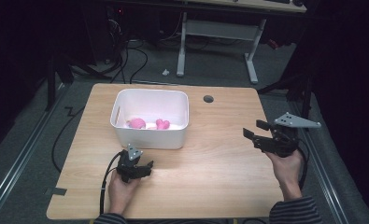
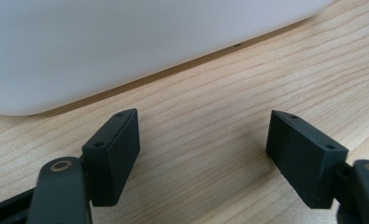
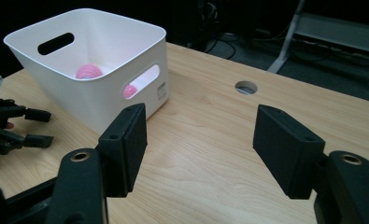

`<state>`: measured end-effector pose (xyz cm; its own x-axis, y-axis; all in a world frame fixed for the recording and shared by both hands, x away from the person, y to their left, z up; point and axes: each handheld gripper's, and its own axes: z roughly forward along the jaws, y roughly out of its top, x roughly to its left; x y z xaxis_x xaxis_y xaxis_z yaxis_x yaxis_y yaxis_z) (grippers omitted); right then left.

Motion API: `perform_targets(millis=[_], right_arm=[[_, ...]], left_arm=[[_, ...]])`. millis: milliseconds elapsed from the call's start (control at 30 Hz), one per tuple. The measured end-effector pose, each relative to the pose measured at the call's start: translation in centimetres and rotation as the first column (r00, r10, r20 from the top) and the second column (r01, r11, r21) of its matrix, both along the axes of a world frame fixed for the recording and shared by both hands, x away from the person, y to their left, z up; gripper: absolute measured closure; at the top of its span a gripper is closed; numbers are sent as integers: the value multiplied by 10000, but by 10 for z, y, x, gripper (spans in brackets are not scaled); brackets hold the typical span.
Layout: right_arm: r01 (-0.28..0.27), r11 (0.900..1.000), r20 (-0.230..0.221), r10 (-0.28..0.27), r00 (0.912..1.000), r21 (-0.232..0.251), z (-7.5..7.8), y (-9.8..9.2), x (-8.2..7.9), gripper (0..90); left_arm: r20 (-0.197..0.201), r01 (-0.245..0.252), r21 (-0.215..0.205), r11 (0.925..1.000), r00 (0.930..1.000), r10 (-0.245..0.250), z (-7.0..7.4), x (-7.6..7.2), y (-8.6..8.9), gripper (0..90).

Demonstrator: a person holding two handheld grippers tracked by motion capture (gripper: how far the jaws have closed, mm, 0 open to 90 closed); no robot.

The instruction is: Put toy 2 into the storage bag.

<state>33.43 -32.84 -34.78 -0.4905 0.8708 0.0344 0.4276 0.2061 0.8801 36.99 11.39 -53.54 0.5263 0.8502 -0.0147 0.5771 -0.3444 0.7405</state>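
One white bin [image 3: 102, 70], small label [image 3: 161, 92] — unreadable

A light wooden bench [image 1: 210, 154] with a round cable hole [image 1: 208, 99] at its one o'clock stands on grey carpet [image 1: 28, 154]. At twelve o'clock, a white-legged desk [image 1: 219, 32] and black cables [image 1: 135, 58] lie on the floor. The surrounding room is dark.
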Motion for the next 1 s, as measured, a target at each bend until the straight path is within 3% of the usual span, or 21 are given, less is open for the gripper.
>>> perform_targets(millis=[67,233,467,733,1000], right_arm=[[75,9997,-1,-75,10000,241,0,-6,-7,357],[302,9994,23,-302,9995,185,-6,-13,-16,360],[613,9962,176,-625,9979,625,-12,-28,-28,363],[848,9932,133,-861,9962,800,-21,-40,-32,360],[993,9884,137,-1015,9947,1151,-40,-48,-34,361]], left_arm=[[3,-3,-1,10000,10000,3,0,0,0,261],[18,-14,4,10000,10000,14,0,0,0,262],[18,-19,7,10000,10000,19,0,0,0,262],[16,-23,9,10000,10000,23,0,0,0,262],[18,-52,20,10000,10000,52,0,0,0,260]])
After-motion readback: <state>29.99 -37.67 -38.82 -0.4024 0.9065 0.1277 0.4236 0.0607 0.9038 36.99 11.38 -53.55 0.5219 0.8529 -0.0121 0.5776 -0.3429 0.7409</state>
